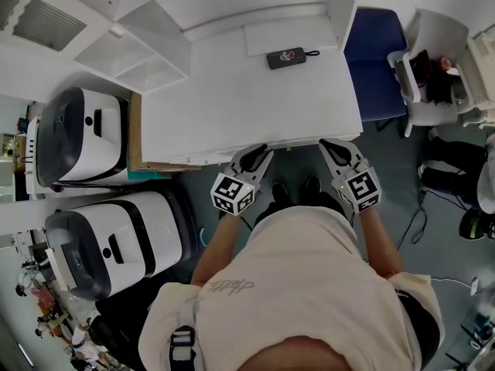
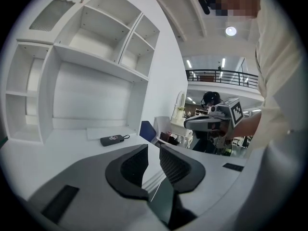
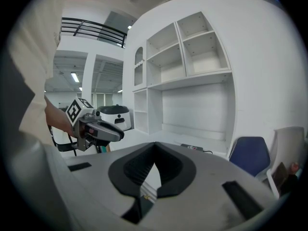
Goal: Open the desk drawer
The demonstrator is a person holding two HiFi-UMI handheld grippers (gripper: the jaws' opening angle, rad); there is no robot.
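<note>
A white desk (image 1: 232, 107) fills the middle of the head view. Its front edge (image 1: 298, 145) runs between my two grippers, and no drawer front shows beneath it from above. My left gripper (image 1: 254, 159) sits at that edge, left of centre. In the left gripper view this gripper (image 2: 154, 161) has its jaws a small gap apart, with nothing between them and the desk edge (image 2: 153, 181) showing through. My right gripper (image 1: 334, 150) is at the same edge, further right. The right gripper view shows that gripper (image 3: 154, 148) with its tips touching, holding nothing.
A black power bank (image 1: 286, 57) lies at the back of the desk. White shelves (image 1: 131, 60) stand at the back left. Two white machines (image 1: 81, 134) (image 1: 116, 242) sit to the left of the desk. A blue chair (image 1: 375, 60) is on its right. The person's shoes (image 1: 298, 192) are below the front edge.
</note>
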